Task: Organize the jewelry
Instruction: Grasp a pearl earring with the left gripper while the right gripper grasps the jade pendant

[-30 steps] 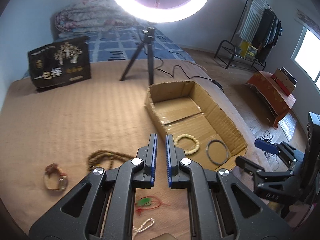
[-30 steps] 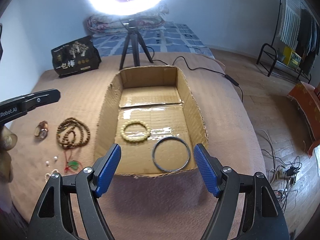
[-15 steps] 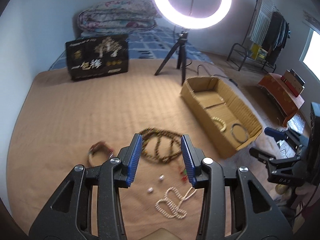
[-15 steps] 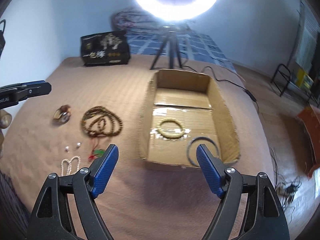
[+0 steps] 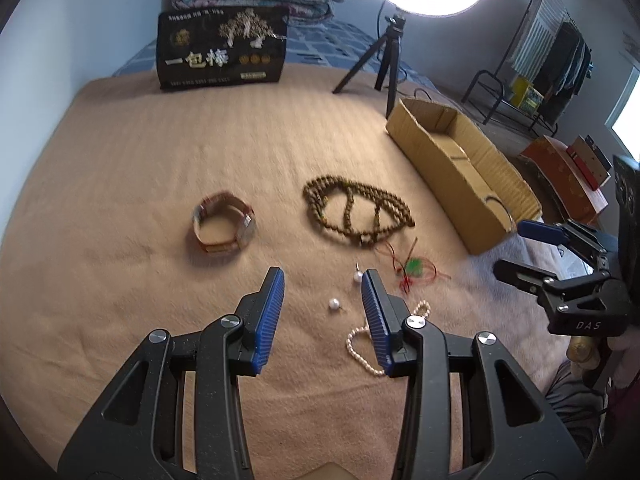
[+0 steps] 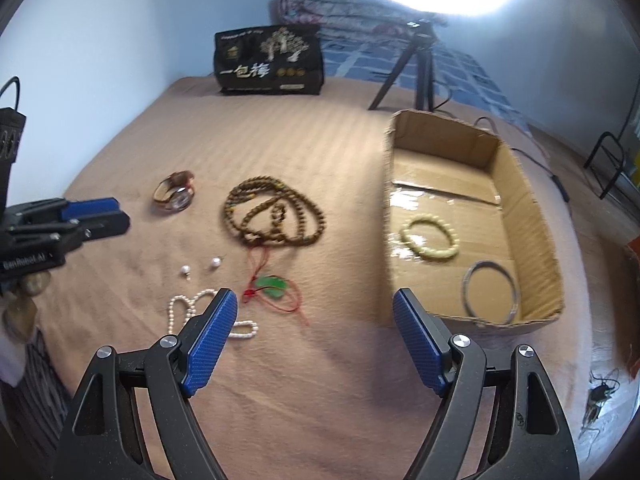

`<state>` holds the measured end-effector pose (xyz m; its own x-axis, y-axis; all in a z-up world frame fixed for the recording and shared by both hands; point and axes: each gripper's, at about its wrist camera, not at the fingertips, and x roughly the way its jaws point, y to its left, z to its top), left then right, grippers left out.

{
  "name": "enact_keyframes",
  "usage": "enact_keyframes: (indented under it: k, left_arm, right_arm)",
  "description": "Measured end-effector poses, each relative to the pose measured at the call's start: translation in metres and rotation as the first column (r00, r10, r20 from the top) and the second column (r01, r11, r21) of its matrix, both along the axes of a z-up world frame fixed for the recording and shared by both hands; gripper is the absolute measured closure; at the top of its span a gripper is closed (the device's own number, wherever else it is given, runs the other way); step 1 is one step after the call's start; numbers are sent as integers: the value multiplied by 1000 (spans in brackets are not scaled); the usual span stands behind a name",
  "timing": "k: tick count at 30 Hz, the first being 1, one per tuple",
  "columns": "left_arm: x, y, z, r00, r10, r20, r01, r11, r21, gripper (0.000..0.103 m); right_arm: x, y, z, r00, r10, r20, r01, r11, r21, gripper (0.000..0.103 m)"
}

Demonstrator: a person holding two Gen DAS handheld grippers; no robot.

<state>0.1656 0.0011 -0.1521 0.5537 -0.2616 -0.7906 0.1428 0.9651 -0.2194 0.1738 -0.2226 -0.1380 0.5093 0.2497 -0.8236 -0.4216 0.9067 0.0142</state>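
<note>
My left gripper (image 5: 323,280) is open and empty above two loose pearls (image 5: 334,303). Ahead lie a watch (image 5: 223,222), a brown bead necklace (image 5: 356,210), a green pendant on red cord (image 5: 414,267) and a pearl strand (image 5: 362,350). My right gripper (image 6: 316,300) is open and empty, low over the bed between the green pendant (image 6: 274,282) and the cardboard box (image 6: 524,196). The box holds a cream bead bracelet (image 6: 430,238) and a grey bangle (image 6: 490,290). The bead necklace (image 6: 276,212), watch (image 6: 175,196), pearls (image 6: 200,266) and pearl strand (image 6: 188,308) lie left of the box.
Everything lies on a tan blanket (image 5: 160,160) on a bed. A black printed bag (image 5: 222,50) stands at the back. A ring light on a tripod (image 5: 388,60) stands behind the box (image 5: 460,168). A clothes rack (image 5: 540,60) stands far right.
My left gripper has opened and swung left, away from the box, to the loose jewelry. My right gripper has also shifted left, staying open.
</note>
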Motion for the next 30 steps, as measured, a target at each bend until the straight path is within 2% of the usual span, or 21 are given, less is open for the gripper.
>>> enact_keyframes:
  k: [6,9,13,14,17,25,30]
  left_arm:
    - [1,-7,-20,999,-37,-28,37,999,-20,63]
    - [2,-9,-29,998,-48,-46,47,998,-31,72]
    - [4,-13,-37,996,-63,-56,61,998,-32,75]
    - [5,-14,-40,996,-67,-60,65,997,-30,79]
    - [7,-18,-45,995,-78,-61,77,997,-14,79]
    - [14,-27,-61,992,-102,-71,104,994,33,83]
    - [17,-29,-66,991,-109,-73,113,993,43,84]
  right_arm:
    - [3,16,-18,999,23,-41,-23,1000,-15,23]
    - [8,23,-29,997,17,-69,-19,1000,-16,30]
    - [13,28,-40,996,1,-91,-2,1000,-8,32]
    - [15,30,-43,996,-2,-94,1,1000,-10,34]
    - [20,33,-51,993,-6,-117,5,1000,-4,44]
    - [28,40,-61,991,-7,-131,6,1000,-7,45]
    - [36,42,-68,989,-17,-148,17,1000,-5,49]
